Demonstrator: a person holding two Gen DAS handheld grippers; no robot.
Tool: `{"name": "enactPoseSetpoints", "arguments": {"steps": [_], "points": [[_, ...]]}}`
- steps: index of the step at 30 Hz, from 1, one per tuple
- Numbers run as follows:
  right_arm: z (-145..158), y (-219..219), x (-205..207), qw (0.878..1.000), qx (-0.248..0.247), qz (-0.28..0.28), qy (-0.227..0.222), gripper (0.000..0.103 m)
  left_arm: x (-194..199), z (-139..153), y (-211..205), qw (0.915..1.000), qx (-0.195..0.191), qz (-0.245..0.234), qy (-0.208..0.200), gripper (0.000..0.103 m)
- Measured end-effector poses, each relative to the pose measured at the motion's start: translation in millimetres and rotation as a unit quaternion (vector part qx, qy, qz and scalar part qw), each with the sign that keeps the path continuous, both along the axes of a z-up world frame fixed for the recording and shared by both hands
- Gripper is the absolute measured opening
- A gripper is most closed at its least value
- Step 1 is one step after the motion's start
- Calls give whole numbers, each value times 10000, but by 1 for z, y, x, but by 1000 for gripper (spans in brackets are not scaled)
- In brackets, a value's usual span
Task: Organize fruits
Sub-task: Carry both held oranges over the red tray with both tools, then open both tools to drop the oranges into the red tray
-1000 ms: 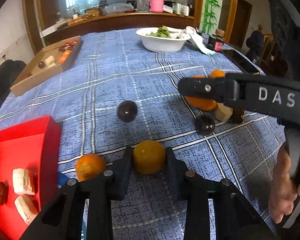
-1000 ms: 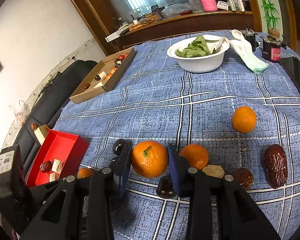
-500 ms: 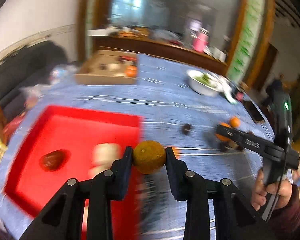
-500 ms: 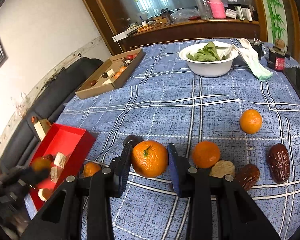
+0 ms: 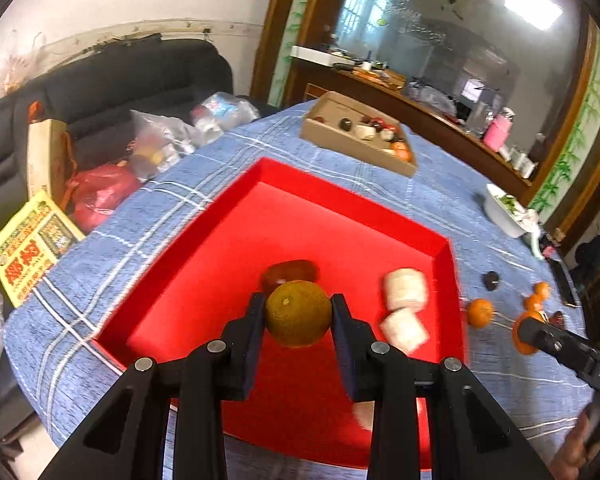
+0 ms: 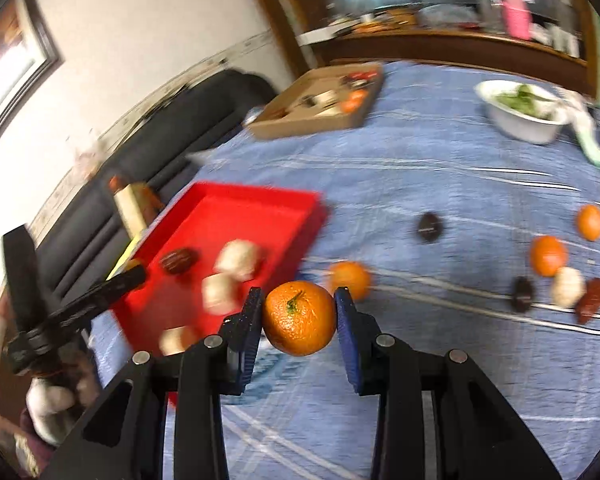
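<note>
The tablecloth is woven blue cloth, matt. The red tray looks smooth and matt. The orange has glossy, pitted peel. The cardboard box at upper centre is dull brown.

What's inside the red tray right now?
The red tray holds a dark date and two pale fruit chunks. A third pale piece is partly hidden behind the left tool, whose held greenish orange covers the floor beneath.

Tray near the table edge, cardboard box behind it, loose fruit to its right
</note>
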State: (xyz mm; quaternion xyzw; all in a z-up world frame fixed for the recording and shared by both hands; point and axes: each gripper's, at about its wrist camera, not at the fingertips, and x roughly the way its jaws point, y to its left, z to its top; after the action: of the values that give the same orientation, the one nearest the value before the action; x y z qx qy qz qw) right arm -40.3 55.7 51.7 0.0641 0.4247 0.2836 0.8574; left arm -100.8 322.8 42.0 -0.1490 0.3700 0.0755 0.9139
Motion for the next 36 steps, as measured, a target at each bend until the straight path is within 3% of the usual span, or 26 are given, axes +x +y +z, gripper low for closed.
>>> {"name": "enactPoseSetpoints", "arguments": {"steps": [9, 20, 25, 28, 32, 36], "points": [[-10, 100, -11, 9953, -411, 880, 32, 35, 8, -17, 31, 9991, -334, 261, 94, 34], [-37, 162, -8, 9874, -943, 1273, 13, 35, -4, -11, 58, 9932, -1089, 388, -158, 39], [-38, 161, -8, 9883, -890, 1236, 58, 36, -12, 2, 62, 9913, -1171, 467, -386, 52], [-28, 153, -13, 9897, -828, 1165, -104, 43, -13, 10, 57, 9918, -1128, 402, -456, 56], [-14, 128, -23, 9928, -657, 969, -268, 44, -14, 22, 36, 9950, -798, 271, -541, 70], [-6, 88, -28, 9975, -327, 598, -209, 45, -16, 34, 8, 9952, -742, -132, -628, 73]]}}
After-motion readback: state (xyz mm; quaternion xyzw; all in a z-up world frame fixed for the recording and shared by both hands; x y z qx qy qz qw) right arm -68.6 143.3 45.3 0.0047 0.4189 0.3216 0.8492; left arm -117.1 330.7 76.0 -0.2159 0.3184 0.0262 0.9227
